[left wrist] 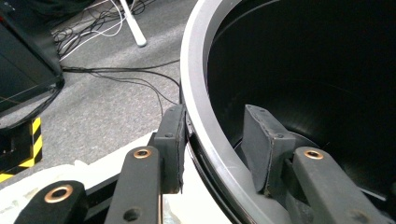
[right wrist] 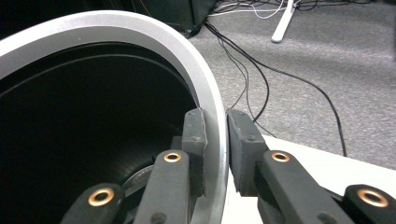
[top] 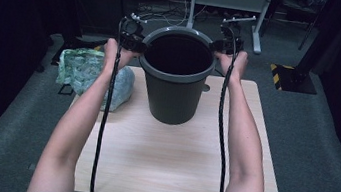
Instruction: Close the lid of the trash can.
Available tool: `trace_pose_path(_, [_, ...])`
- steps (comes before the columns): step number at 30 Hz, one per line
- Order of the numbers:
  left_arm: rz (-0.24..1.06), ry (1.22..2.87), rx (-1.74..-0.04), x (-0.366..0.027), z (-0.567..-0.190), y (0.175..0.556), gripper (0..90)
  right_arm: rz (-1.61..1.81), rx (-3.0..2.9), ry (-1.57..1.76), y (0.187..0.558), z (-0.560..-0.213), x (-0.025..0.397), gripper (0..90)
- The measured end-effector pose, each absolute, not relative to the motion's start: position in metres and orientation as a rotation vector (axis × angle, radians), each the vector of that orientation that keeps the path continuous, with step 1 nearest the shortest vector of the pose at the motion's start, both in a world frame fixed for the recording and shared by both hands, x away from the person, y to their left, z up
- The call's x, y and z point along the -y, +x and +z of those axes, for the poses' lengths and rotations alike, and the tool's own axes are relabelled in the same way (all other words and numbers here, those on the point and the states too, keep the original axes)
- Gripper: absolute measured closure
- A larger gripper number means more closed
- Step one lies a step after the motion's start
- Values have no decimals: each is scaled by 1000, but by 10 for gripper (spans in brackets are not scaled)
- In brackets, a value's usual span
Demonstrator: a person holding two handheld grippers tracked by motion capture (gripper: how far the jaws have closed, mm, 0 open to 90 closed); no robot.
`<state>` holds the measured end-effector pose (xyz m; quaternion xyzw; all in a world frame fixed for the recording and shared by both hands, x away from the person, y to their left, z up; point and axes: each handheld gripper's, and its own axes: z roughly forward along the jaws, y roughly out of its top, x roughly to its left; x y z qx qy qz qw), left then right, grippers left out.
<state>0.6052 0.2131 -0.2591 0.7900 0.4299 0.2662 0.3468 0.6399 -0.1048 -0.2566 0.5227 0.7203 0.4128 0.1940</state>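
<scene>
on table point(top: 169, 161), l gripper point(left wrist: 215, 144) jaws straddle bucket point(top: 175, 94) rim w/ a gap, r gripper point(right wrist: 215, 140) clamps rim; bag point(top: 81, 71) beside

High view looks down the table; both close gripper views share the bucket point(top: 177, 71) rim.

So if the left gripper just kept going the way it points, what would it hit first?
The bucket itself. The left gripper already straddles the rim, one jaw outside and one inside, so pushing on would likely seat the rim deeper between the jaws. Whether they already pinch it is hard to tell.
</scene>
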Motion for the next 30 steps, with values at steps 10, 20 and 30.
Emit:
trace_pose_path(10, [696,2059,-1128,-215,-260,606,593,1044,-2064,1433,646,-254,95,776])
trace_pose_path(20, [666,2057,-1145,-219,-264,608,587,1029,-2078,1438,649,-259,94,699])
trace_pose_path(30, [645,2023,-1123,-225,-266,595,347,1130,-2000,1321,605,-253,109,202])
